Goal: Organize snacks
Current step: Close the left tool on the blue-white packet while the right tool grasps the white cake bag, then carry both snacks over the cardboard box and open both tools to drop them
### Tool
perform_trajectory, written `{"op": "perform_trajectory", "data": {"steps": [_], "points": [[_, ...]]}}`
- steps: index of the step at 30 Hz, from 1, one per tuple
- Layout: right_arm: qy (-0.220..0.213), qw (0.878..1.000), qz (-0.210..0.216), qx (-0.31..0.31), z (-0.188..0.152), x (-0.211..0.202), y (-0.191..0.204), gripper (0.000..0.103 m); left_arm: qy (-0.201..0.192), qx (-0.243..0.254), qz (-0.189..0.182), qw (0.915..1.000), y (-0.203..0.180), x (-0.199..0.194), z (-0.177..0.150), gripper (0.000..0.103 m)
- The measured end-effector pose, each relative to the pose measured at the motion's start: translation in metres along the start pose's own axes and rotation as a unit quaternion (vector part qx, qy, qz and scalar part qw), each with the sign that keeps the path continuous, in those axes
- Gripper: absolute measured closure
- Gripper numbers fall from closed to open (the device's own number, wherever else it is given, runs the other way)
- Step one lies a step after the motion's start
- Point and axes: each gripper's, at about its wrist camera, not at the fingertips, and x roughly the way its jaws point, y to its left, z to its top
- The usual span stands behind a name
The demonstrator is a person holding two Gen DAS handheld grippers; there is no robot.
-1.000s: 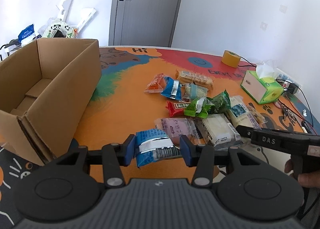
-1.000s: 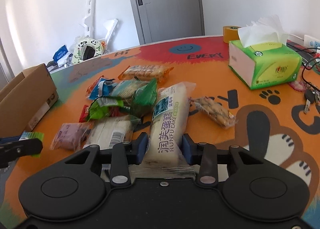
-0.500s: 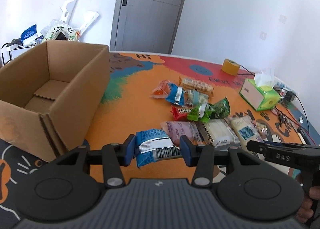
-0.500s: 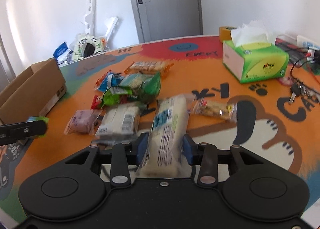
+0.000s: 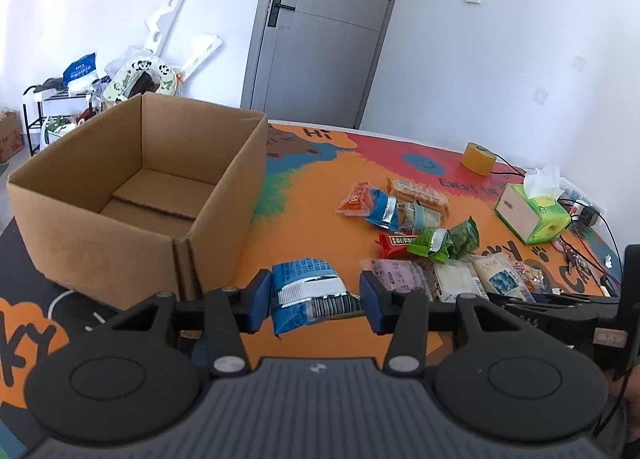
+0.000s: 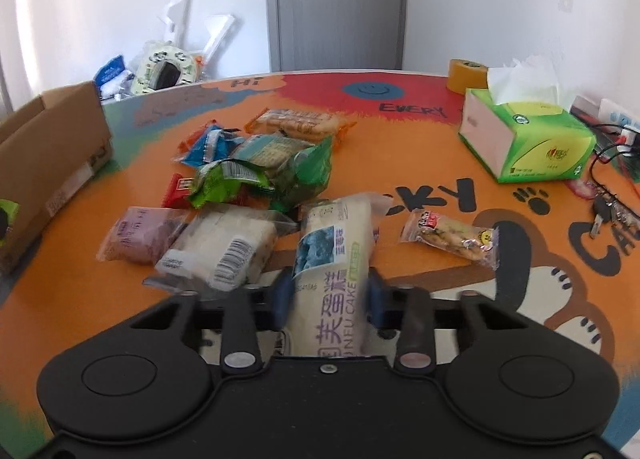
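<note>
My left gripper (image 5: 314,299) is shut on a blue snack packet (image 5: 306,291) and holds it above the table, just right of the open cardboard box (image 5: 132,195). The box's inside shows only its bottom flaps. My right gripper (image 6: 330,295) is shut on a long white cake packet (image 6: 334,259) and holds it above the table. A pile of snack packets (image 6: 256,167) lies on the colourful table (image 6: 400,147); it also shows in the left wrist view (image 5: 420,235). The right gripper's arm (image 5: 560,307) shows at the right of the left wrist view.
A green tissue box (image 6: 524,139), a yellow tape roll (image 6: 466,75), keys (image 6: 604,211) and cables lie at the table's right. A single cracker packet (image 6: 452,239) lies apart from the pile. Clutter stands against the far wall by the grey door.
Both grippers have risen with their packets. The left one has moved up so the box's inside now shows. The right one has lifted the cake packet's end off the table.
</note>
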Motion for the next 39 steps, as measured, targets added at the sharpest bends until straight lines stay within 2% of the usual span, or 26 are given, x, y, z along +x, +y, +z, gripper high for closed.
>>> {"op": "perform_trajectory", "data": {"steps": [2, 7, 14, 23, 39], "points": [[0.002, 1.0, 0.013, 0.016, 0.0, -0.003, -0.005, 0.072, -0.002, -0.001, -0.005, 1.0, 0.0, -0.002, -0.001, 0.056], [-0.016, 0.999, 0.01, 0.034, -0.002, -0.021, -0.009, 0.073, -0.009, -0.001, -0.015, 0.9998, 0.001, -0.01, -0.002, 0.056], [-0.044, 0.998, 0.013, 0.033, 0.004, -0.051, 0.0, 0.074, -0.035, 0.005, -0.011, 0.9993, 0.008, -0.032, 0.006, 0.056], [-0.083, 0.995, 0.05, 0.022, 0.025, -0.073, 0.035, 0.074, -0.08, -0.002, -0.004, 0.9968, 0.025, -0.06, 0.023, 0.056], [-0.117, 0.983, 0.14, -0.007, 0.061, -0.069, 0.108, 0.074, -0.119, -0.021, 0.029, 0.9922, 0.071, -0.078, 0.044, 0.056]]}}
